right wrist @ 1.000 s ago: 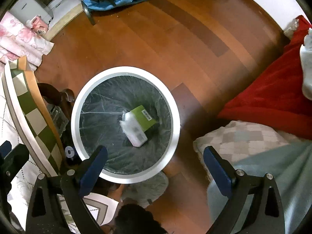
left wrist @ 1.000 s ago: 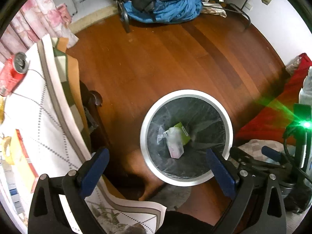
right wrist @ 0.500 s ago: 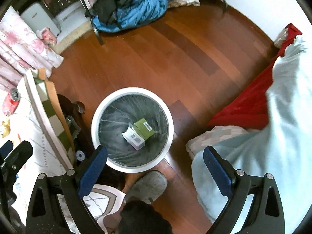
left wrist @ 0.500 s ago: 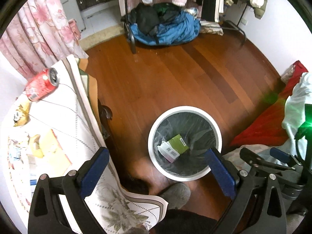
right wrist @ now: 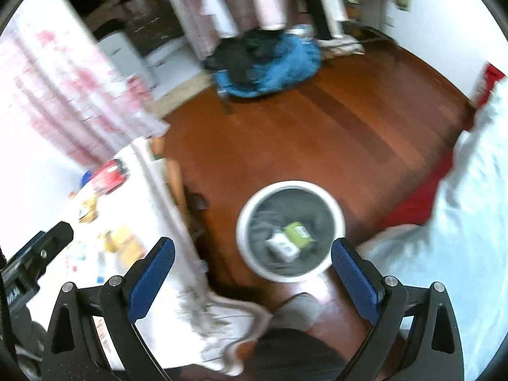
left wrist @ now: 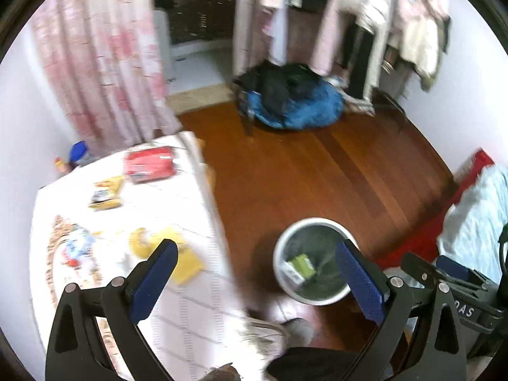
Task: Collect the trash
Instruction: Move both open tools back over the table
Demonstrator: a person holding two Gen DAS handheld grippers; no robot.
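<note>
Left wrist view: the left claw [left wrist: 255, 268] is seen spread wide with nothing between its 2 blue pads, held high over the edge of the bench [left wrist: 190, 314] and tilted toward the floor. The right claw [right wrist: 252, 265] is recorded in the same condition, fully parted and empty, poised above the bin [right wrist: 290, 231]. The bin stands on the wooden floor [left wrist: 317, 174] just beside the bench, a position judged convenient for dropping items carried off the bench edge. 2 pieces of trash are noted inside it: a green box [right wrist: 297, 231] and a white box [right wrist: 283, 247], lying against each other on the dark liner. Trash not yet collected is observed on the bench's white cloth: a red can [left wrist: 149, 164] lying on its side near the far edge, a yellow wrapper [left wrist: 106, 194] near it, and a yellow packet [left wrist: 185, 262] closest to the left claw. Motion blur prevents finer identification of the smaller items. Both claws are judged to be held open and raised in readiness for a further pick. The yellow packet is judged the easiest next target, being nearest.
</note>
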